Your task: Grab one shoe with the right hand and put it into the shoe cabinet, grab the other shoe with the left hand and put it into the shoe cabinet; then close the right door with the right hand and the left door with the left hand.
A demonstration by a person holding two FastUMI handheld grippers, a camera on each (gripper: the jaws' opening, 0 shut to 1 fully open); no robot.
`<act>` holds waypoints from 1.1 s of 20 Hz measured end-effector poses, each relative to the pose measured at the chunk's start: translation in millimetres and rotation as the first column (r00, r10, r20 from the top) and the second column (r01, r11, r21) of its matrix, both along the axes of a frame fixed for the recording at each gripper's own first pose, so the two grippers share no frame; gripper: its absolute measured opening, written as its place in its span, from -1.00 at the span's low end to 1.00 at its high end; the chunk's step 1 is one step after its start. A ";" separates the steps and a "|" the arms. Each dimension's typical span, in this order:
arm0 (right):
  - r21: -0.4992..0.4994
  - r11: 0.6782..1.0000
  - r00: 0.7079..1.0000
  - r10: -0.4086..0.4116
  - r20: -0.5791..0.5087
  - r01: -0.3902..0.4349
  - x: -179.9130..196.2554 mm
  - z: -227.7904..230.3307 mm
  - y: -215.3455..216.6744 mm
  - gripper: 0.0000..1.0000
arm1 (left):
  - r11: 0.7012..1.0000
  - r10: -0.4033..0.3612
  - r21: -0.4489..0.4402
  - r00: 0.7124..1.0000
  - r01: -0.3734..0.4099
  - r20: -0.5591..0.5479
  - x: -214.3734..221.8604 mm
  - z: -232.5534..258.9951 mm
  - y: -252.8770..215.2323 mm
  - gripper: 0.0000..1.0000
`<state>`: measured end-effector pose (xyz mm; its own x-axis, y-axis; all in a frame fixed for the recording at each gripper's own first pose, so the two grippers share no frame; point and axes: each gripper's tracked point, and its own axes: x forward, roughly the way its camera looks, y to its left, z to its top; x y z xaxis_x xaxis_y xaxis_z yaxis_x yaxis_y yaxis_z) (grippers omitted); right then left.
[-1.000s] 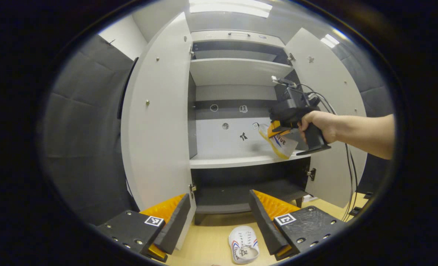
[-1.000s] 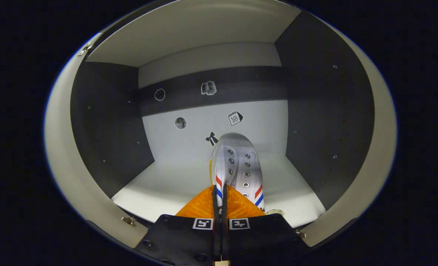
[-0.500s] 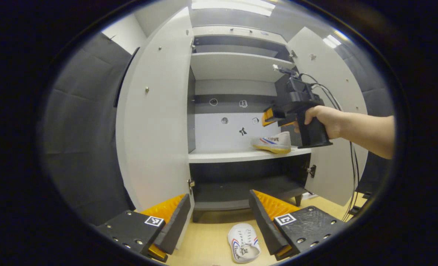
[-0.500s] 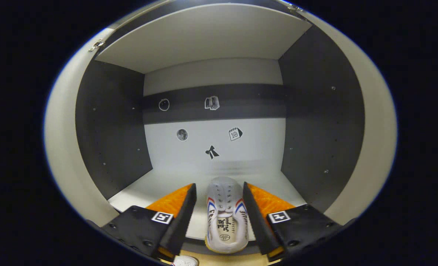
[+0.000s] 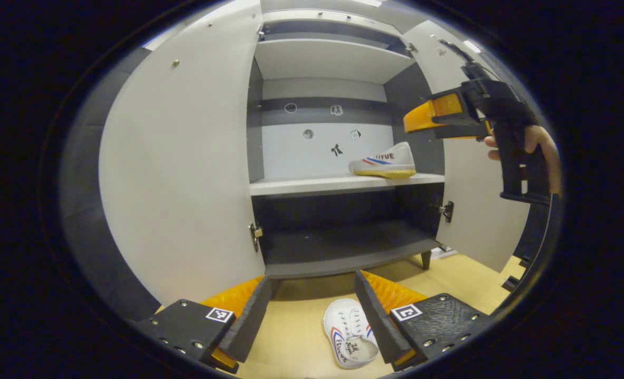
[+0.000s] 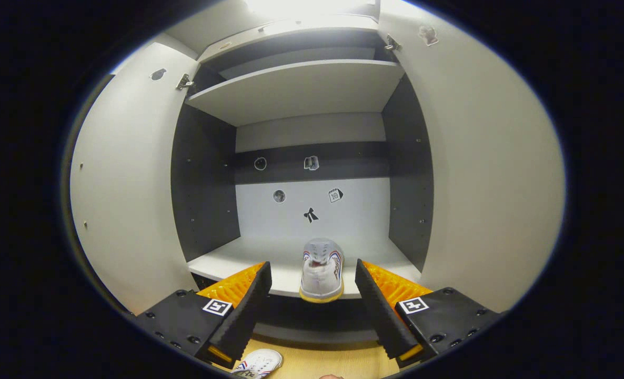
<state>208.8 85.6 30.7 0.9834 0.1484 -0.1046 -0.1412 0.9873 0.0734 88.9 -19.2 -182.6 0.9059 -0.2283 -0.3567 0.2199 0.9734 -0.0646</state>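
A white shoe with red and blue stripes rests on the cabinet's pale middle shelf, towards the right. My right gripper is open and pulled back in front of the shelf, apart from that shoe; in the left gripper view the right gripper hangs high at the right, held by a hand. The other white shoe lies on the wooden floor in front of the cabinet. My left gripper is open just above it, nothing between its fingers.
Both cabinet doors stand open: the left door and the right door. A dark bottom shelf lies under the pale one, and another shelf above. Small stickers dot the back panel.
The right gripper let go of the shoe on the middle shelf, opened and drew back and up. My left gripper moved lower, closer to the shoe on the floor.
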 end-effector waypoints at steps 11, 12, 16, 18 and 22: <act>-0.026 0.999 0.991 -0.036 -0.131 0.033 -63.1 -72.2 -25.7 0.98 | 0.991 -0.112 0.041 0.956 0.128 -0.272 -7.5 -128.0 -31.2 0.86; -0.029 0.999 0.989 -0.043 -0.138 0.040 -66.2 -74.3 -29.2 0.98 | 0.990 -0.115 0.043 0.948 0.134 -0.295 -8.8 -138.5 -31.7 0.86; -0.044 0.997 0.984 -0.074 -0.162 0.067 -74.9 -81.6 -41.4 0.98 | 0.984 -0.134 0.055 0.910 0.168 -0.393 -11.4 -176.2 -35.3 0.86; -0.050 0.996 0.982 -0.083 -0.170 0.075 -78.9 -84.1 -44.4 0.98 | 0.981 -0.143 0.056 0.887 0.186 -0.439 -15.4 -191.4 -36.8 0.87; -0.051 0.996 0.978 -0.082 -0.191 0.074 -85.3 -90.1 -45.9 0.98 | 0.980 -0.143 0.055 0.862 0.193 -0.486 -14.2 -194.6 -35.5 0.89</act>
<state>123.5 39.7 -59.4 0.9526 0.0632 -0.2977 -0.0509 0.9975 0.0488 74.7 -54.7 -377.2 0.5701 -0.3023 -0.7639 0.3475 0.9313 -0.1091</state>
